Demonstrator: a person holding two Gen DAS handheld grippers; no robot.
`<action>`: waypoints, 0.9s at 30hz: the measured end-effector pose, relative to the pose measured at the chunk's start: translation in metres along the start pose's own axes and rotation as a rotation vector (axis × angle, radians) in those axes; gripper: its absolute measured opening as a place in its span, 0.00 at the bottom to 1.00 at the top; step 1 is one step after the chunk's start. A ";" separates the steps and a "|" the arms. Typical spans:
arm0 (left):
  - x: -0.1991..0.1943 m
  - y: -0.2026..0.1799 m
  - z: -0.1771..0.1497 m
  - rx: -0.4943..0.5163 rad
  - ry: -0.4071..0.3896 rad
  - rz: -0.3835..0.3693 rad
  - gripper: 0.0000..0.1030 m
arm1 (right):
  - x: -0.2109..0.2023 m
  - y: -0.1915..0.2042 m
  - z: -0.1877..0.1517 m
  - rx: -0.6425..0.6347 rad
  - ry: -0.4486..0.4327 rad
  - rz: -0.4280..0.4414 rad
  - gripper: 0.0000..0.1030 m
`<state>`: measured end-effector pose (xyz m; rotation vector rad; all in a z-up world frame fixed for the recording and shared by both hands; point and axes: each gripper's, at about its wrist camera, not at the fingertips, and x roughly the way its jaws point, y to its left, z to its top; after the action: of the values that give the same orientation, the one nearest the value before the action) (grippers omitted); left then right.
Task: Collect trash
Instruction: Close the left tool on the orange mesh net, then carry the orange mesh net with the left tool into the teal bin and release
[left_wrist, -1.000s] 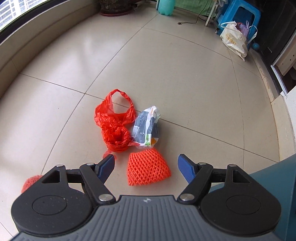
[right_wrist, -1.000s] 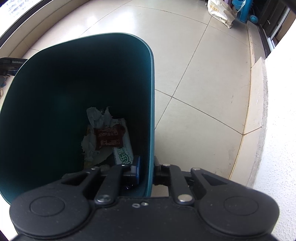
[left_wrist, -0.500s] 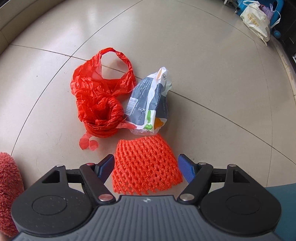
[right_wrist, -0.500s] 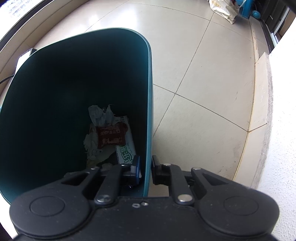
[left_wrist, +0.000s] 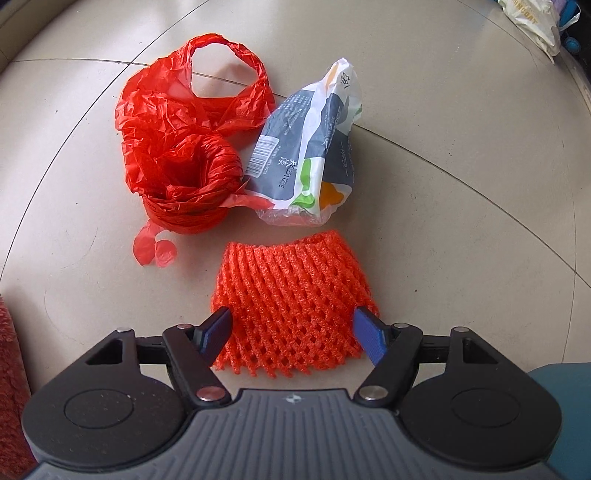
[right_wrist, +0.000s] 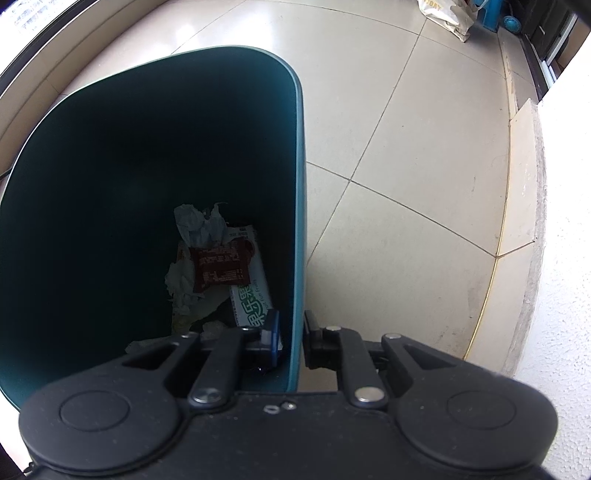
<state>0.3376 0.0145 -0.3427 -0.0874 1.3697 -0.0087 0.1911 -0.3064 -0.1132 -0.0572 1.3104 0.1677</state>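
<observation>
An orange foam net (left_wrist: 295, 291) lies flat on the tiled floor. My left gripper (left_wrist: 293, 328) points down over its near part; the jaws are closing, with the net between the blue fingertips (left_wrist: 218, 326) and not visibly squeezed. Just beyond the net lie a crumpled red plastic bag (left_wrist: 177, 155) and a white and grey tissue packet (left_wrist: 310, 147). My right gripper (right_wrist: 291, 328) is shut on the right wall of the dark teal bin (right_wrist: 300, 184), one finger inside and one outside. A brown wrapper (right_wrist: 221, 266) and crumpled paper (right_wrist: 201, 225) lie at the bin's bottom.
A red fuzzy mat (left_wrist: 9, 369) sits at the left edge and a corner of the teal bin (left_wrist: 565, 376) at the lower right. A white shopping bag (left_wrist: 535, 22) stands far off. A raised ledge (right_wrist: 517, 184) and a white wall run along the bin's right.
My left gripper has come down close over the orange net, which now fills the space between the fingertips, and the jaws have narrowed. The right gripper keeps its hold on the bin.
</observation>
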 end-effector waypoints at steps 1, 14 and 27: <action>0.000 0.000 0.000 0.003 0.001 0.010 0.57 | 0.001 0.002 -0.001 -0.001 0.000 -0.002 0.13; -0.030 0.019 0.001 0.011 -0.046 0.047 0.09 | 0.004 0.006 -0.004 -0.001 -0.006 -0.008 0.12; -0.160 0.013 -0.004 0.119 -0.158 0.015 0.09 | 0.003 0.007 -0.010 0.008 -0.022 -0.025 0.08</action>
<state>0.3012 0.0367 -0.1880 0.0217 1.2092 -0.0699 0.1814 -0.3003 -0.1184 -0.0646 1.2877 0.1419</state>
